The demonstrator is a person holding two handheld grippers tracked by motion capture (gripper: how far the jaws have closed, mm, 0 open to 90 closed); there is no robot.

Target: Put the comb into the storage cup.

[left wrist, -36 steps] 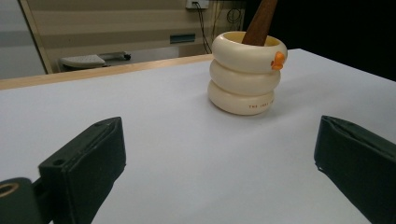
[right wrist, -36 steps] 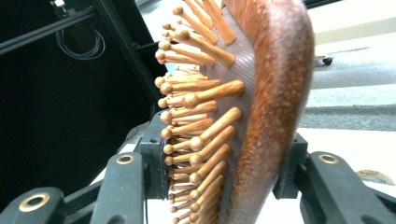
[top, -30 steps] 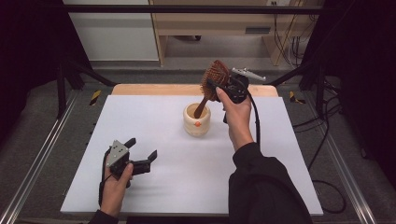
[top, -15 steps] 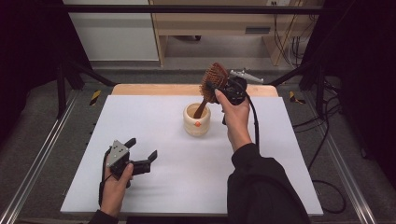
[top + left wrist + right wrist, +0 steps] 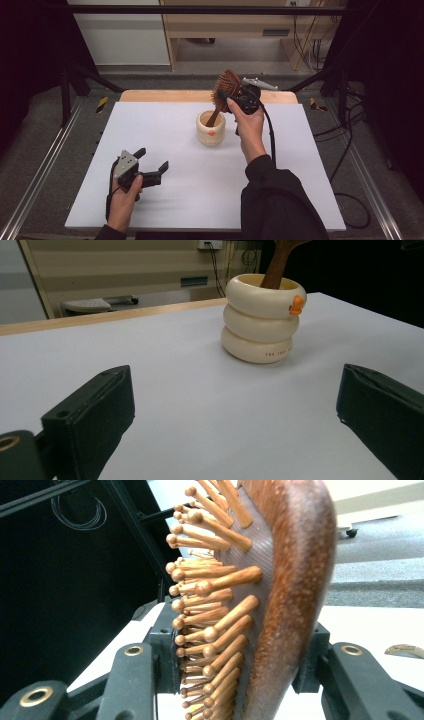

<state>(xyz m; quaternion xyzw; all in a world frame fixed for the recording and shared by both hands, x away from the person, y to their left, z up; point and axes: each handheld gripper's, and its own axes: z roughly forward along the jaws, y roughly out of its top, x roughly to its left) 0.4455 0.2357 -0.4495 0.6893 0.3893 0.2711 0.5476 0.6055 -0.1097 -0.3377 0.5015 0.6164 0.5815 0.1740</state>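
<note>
above a white table, seen from the high view, the right gripper is clamped on the head of a wooden hairbrush. the brush stands tilted, its handle down inside a cream cup shaped like three stacked rings, with a small orange knob on its side. the cup sits near the middle of the far half of the table. in the right gripper view the jaws press both sides of the brush head, bristles facing left. near the front left, the left gripper hovers low, jaws wide apart and holding nothing, pointing toward the cup, well apart from it.
</note>
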